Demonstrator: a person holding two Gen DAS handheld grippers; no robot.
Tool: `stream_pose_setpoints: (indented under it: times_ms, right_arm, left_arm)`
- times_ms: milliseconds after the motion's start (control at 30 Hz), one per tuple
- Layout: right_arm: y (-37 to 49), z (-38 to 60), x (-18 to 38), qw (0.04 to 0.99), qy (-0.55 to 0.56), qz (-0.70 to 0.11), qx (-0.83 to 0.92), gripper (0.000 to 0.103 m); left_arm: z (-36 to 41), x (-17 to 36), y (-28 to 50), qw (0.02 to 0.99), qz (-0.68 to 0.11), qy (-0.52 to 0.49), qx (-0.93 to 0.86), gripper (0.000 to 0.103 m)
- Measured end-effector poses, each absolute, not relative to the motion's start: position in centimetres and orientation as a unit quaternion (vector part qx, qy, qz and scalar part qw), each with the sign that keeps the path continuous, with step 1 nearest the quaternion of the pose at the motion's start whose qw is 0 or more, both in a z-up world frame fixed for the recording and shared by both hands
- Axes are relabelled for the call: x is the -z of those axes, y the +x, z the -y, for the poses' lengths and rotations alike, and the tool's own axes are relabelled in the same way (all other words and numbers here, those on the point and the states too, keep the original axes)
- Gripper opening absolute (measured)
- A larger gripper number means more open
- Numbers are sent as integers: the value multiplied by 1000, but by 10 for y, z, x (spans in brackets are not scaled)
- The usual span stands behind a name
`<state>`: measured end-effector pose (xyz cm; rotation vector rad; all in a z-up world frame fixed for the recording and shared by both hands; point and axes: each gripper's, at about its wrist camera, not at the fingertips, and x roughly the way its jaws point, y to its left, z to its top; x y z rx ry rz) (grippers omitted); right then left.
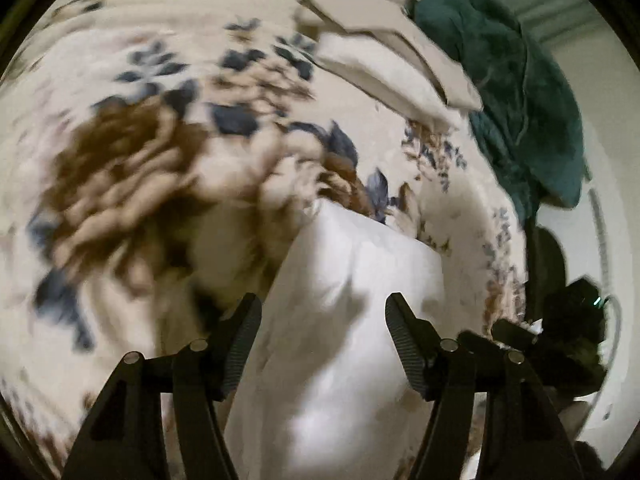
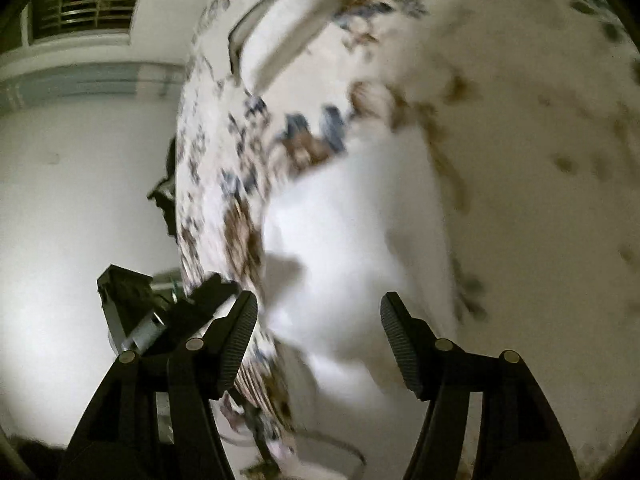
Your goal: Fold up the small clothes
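Note:
A white garment (image 1: 340, 320) lies on a floral bedspread (image 1: 160, 140) in the left wrist view. My left gripper (image 1: 322, 312) is open just above it, with the cloth showing between the fingers and nothing held. In the right wrist view the same white garment (image 2: 344, 248) lies on the bedspread (image 2: 520, 120), near its left edge. My right gripper (image 2: 318, 312) is open over the garment and holds nothing. Both views are blurred by motion.
A dark green garment (image 1: 520, 100) hangs over the bed's far right edge. Folded pale cloth (image 1: 392, 68) lies at the back of the bed, also in the right wrist view (image 2: 288, 40). The other gripper (image 2: 160, 312) shows beyond the bed edge. A white wall (image 2: 80, 200) and window (image 2: 88, 0) are left.

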<state>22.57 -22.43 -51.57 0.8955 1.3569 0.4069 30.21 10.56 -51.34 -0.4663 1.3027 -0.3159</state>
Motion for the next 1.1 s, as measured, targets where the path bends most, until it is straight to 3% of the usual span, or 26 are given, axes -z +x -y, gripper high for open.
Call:
stream_pose_setpoints:
  times_ms: [67,300,433,667,867,1100]
  right_arm:
    - [242,206,532,654,413,-605,-188,55]
    - [200,189,583,615,389,-669,-152,49]
    - [175,194,588,598,408,-675,-142,49]
    - [134,223,524,633,399,-650,-134,55]
    - [37,241,547,580,401,-702,-93,55]
    - [-31,220,601,532,397,-745,-68,55]
  left_arm:
    - [-91,534,307,755,-610,-189,151,62]
    - [-112,574,266,724,-653,-181,128,62]
    - [-132,560,244,713,-658,-210,122,62]
    - [-172,505,174,712,-652,-228,130,62]
    - [-194,550,91,642,-725,-230,99,62]
    - [-179,596,53,599,-761,-222,115,62]
